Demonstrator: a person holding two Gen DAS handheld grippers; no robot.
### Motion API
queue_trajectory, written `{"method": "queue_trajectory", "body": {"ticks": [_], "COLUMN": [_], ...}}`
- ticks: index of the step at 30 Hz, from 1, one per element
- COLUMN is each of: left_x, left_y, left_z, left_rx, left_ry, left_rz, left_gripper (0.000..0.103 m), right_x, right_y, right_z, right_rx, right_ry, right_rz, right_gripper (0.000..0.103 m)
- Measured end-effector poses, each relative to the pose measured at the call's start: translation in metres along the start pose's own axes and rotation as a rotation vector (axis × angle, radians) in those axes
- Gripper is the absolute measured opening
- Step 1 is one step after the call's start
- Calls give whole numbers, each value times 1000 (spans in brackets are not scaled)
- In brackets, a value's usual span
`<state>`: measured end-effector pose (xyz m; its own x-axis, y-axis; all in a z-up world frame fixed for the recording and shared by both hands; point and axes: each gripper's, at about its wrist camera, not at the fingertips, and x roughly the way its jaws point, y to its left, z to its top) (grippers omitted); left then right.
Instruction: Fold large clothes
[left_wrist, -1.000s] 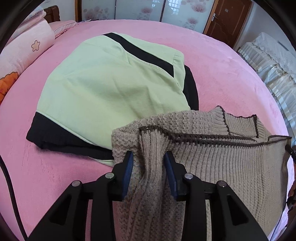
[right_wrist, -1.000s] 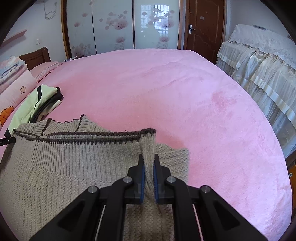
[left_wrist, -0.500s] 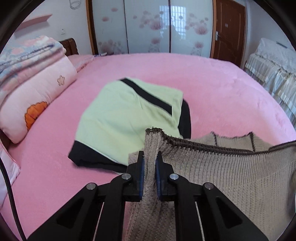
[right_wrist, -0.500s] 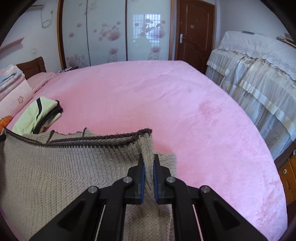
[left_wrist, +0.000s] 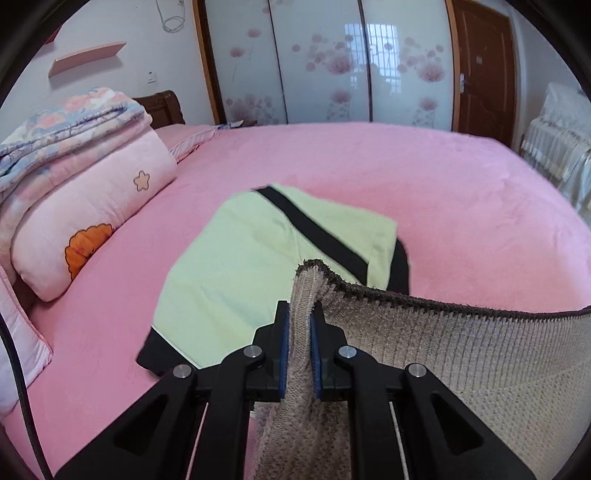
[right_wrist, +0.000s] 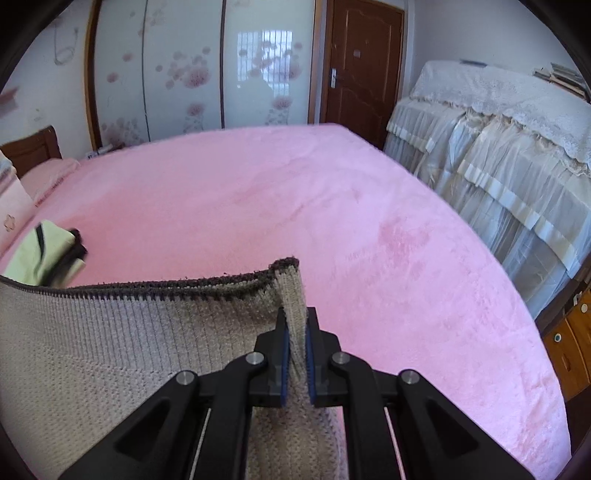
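Both claws are pinching the sweater (left_wrist: 461, 354): the left claw (left_wrist: 299, 325) and the right claw (right_wrist: 294, 328) are each squeezing a top corner, low in the frame over the pink bed (right_wrist: 295, 192). If one corner is slipping out, the sweater may be drooping onto the green jacket (left_wrist: 258, 258) and crumpling.

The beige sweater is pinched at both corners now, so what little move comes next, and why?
Probably carry the beige sweater forward and lay its dark-trimmed edge down to make a fold. The left gripper and right gripper each have their jaws shut on a corner, the hem hangs stretched between them above the pink bed, and a green garment already lies folded.
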<state>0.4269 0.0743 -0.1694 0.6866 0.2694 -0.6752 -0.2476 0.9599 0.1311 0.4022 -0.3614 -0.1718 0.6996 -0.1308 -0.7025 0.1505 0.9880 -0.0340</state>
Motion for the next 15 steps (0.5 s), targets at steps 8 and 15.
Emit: {"method": "queue_trajectory", "body": {"ticks": [8,15], "left_x": [57,60], "left_y": [-13,-5], "left_z": [-34,-33], "left_rx": [22,13], "left_ry": [40,63], "left_rz": [47,-3], "left_gripper": [8,11], "right_x": [62,61], "right_y": [7,5], "right_z": [-29,-27], "right_rx": [-9,-11], "right_ry": [120,141], "right_rz": [-53,-60], "right_gripper": [6,7]}}
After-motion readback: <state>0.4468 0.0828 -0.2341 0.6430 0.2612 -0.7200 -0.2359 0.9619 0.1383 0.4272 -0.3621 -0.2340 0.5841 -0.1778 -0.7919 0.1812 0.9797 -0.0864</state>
